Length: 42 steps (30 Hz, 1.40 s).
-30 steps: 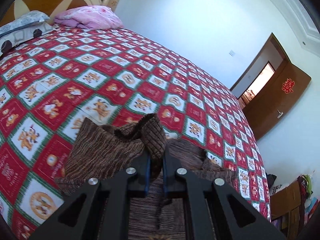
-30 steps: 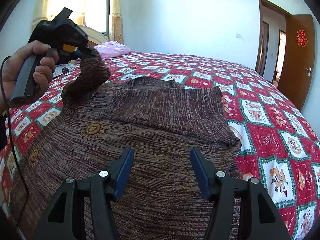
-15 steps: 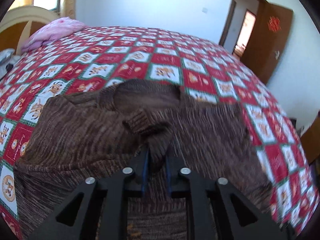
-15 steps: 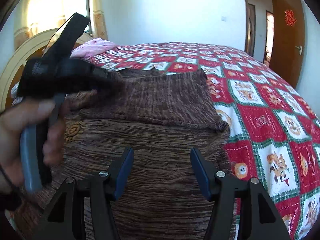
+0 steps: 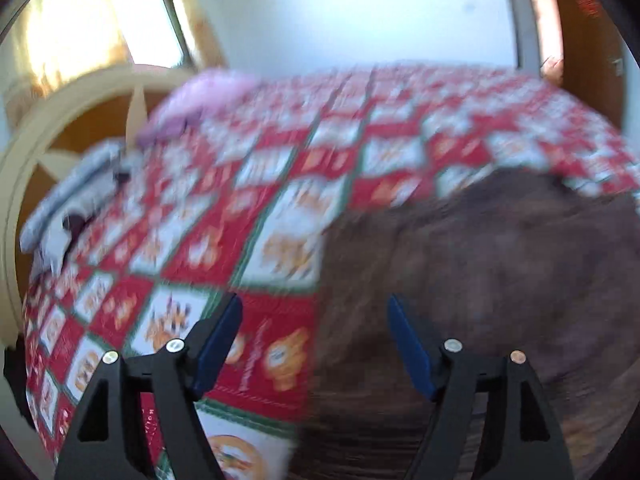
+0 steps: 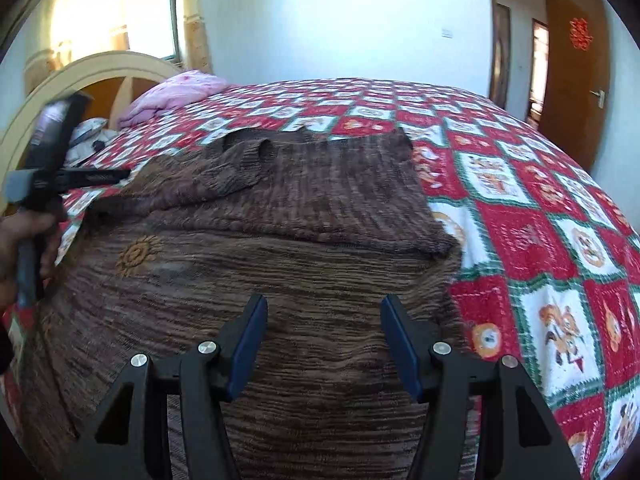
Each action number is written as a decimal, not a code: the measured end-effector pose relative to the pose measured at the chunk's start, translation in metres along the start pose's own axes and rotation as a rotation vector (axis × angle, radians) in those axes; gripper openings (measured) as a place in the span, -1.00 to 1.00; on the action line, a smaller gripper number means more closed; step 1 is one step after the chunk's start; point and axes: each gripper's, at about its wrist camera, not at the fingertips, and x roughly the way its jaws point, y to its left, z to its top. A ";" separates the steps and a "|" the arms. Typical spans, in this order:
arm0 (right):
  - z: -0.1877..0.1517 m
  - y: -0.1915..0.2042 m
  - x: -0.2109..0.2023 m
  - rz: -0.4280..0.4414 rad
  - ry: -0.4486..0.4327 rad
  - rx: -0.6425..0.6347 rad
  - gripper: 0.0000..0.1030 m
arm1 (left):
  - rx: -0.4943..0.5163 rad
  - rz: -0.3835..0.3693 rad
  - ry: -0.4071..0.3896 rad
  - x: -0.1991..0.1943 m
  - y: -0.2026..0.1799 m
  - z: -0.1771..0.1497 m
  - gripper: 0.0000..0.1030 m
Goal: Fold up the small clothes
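Note:
A brown knitted sweater (image 6: 312,248) lies flat on the bed, its sleeves folded across the upper body; a ribbed cuff (image 6: 250,160) rests near the collar. My right gripper (image 6: 322,320) is open and empty, low over the sweater's lower part. My left gripper (image 5: 314,324) is open and empty, above the sweater's left edge (image 5: 460,264) and the bedspread; this view is motion-blurred. The left gripper also shows in the right wrist view (image 6: 96,176), held in a hand at the sweater's left side.
The bed has a red, white and green patterned bedspread (image 6: 540,208). A pink pillow (image 6: 176,92) and a grey pillow (image 5: 72,204) lie by the cream headboard (image 6: 92,76). A wooden door (image 6: 576,64) stands at the right.
My left gripper let go of the sleeve cuff, opened, and swung left off the sweater. The cuff now lies on the sweater. The right gripper stayed open and nearly still.

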 end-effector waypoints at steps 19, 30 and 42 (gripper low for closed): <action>0.144 0.073 0.106 0.226 0.155 0.085 0.06 | 0.007 -0.177 -0.050 -0.004 0.008 -0.039 0.68; 0.073 0.089 0.074 0.146 0.326 -0.237 -0.19 | -0.328 -0.443 -0.053 0.008 0.066 -0.051 0.79; 0.110 0.103 0.078 0.184 0.157 -0.113 -0.19 | -0.081 -0.300 -0.026 0.001 0.029 -0.049 0.86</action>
